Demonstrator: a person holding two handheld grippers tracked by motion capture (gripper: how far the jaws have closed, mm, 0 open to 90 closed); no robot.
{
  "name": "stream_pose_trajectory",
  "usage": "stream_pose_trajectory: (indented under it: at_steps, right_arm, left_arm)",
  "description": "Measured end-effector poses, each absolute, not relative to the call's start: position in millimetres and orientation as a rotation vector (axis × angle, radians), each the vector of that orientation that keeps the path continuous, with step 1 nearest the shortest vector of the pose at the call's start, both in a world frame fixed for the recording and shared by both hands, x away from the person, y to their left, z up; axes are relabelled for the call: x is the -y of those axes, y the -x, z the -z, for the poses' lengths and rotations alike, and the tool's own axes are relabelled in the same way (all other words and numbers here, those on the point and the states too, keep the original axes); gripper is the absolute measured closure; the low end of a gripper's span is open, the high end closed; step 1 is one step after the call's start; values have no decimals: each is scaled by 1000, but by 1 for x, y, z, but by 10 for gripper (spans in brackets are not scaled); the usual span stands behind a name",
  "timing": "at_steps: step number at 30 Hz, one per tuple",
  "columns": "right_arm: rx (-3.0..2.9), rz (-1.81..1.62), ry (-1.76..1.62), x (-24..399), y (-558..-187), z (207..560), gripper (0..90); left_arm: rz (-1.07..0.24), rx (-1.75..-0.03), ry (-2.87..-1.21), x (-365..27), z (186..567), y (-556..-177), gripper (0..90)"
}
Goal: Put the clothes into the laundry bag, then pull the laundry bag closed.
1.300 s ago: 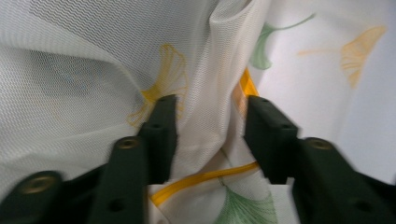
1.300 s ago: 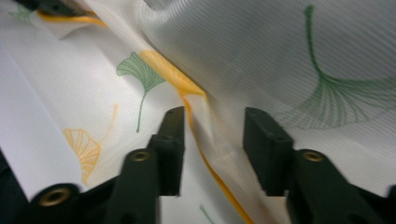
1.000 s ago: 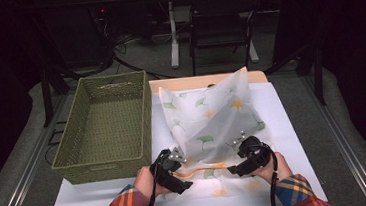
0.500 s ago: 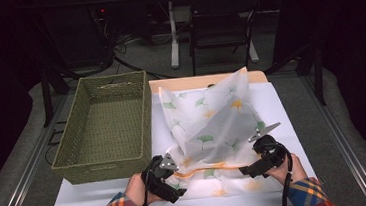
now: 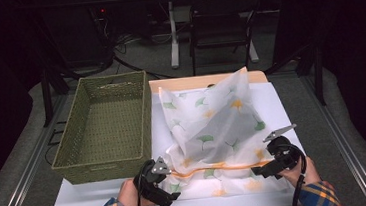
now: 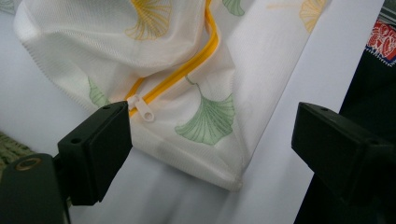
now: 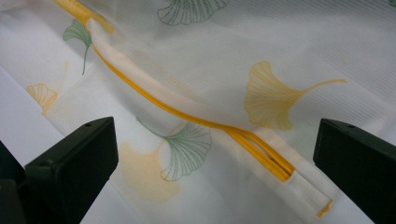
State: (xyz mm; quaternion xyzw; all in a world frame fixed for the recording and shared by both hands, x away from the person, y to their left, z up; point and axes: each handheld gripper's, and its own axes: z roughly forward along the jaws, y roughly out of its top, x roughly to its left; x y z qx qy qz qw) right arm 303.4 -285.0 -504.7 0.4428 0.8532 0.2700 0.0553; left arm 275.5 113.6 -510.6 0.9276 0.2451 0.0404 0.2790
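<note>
On the near half of the desk (image 5: 281, 99) lies a mesh laundry bag (image 5: 213, 130), thin, limp and light, printed with ginkgo leaves; left tongs (image 5: 164, 185) and right tongs (image 5: 269, 163) have just opened and hold nothing. Its small white zipper pull (image 6: 142, 109) and stiffer yellow zipper (image 7: 187, 119) look like the surest grip points

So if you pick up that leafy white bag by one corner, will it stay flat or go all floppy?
Probably floppy: the mesh bag already lies crumpled, with one corner peaked up. It looks light, since the fabric is thin enough to see through. The yellow zipper is likely the firmest part, yet it bends with the folds too.
</note>
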Motion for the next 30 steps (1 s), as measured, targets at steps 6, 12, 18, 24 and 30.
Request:
stream_pose_trajectory:
  at_steps: [6,12,18,24,30]
  right_arm:
    - [-2560,-826,-1393,297,-301,504,0]
    - [-2542,-802,-1443,306,-301,509,0]
    - [-2519,-773,-1509,315,-305,515,27]
    - [-2487,-753,-1576,323,-308,521,152]
    - [-2471,-704,-1617,326,-310,526,286]
  left_arm:
    - [-135,-687,-2493,-117,513,-273,108]
    - [-144,-713,-2503,-119,516,-274,78]
    - [-146,-734,-2543,-117,522,-275,136]
    - [-163,-755,-2582,-114,527,-274,171]
    - [-164,-757,-2601,-112,530,-274,295]
